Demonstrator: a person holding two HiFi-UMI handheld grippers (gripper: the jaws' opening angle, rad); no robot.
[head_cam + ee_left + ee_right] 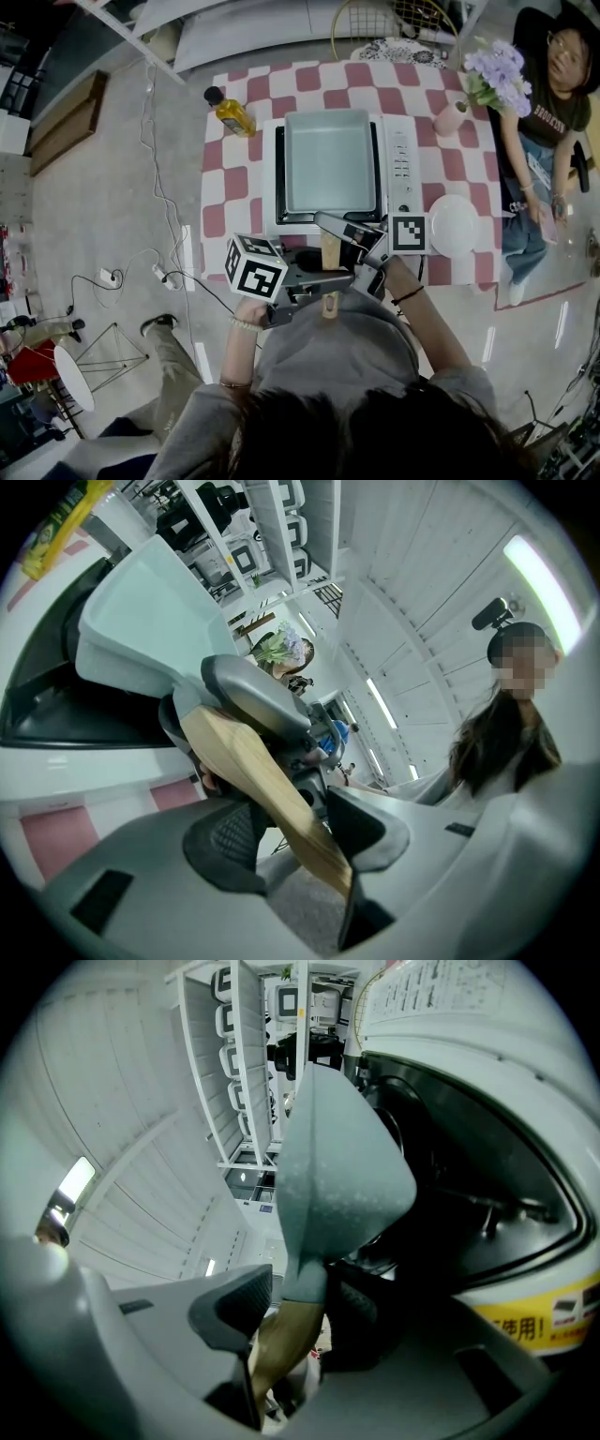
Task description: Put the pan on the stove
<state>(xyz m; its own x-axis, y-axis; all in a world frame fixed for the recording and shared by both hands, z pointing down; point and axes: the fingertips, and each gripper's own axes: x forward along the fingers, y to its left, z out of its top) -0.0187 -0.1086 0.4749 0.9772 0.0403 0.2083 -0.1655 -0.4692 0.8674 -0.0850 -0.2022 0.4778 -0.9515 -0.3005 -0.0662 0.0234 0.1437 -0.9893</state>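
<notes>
The pale green square pan [328, 159] rests flat on the white stove [401, 159], its wooden handle [330, 251] pointing back toward me. My left gripper [325, 289] is shut on the handle's near end. My right gripper [352, 248] is shut on the handle closer to the pan. In the left gripper view the handle [262, 780] runs slantwise between the left gripper's [295, 832] pads, with the pan [141, 621] beyond. The right gripper view shows the handle's neck [281, 1344] held between the right gripper's [295, 1312] pads, the pan [342, 1147] over the black stove top [487, 1194].
The stove stands on a red-and-white checked table [234, 178]. An oil bottle [232, 112] is at its left, a white plate [454, 225] at its right, and a vase of purple flowers [487, 80] behind. A person [548, 141] sits at the table's right. Cables [159, 234] lie on the floor.
</notes>
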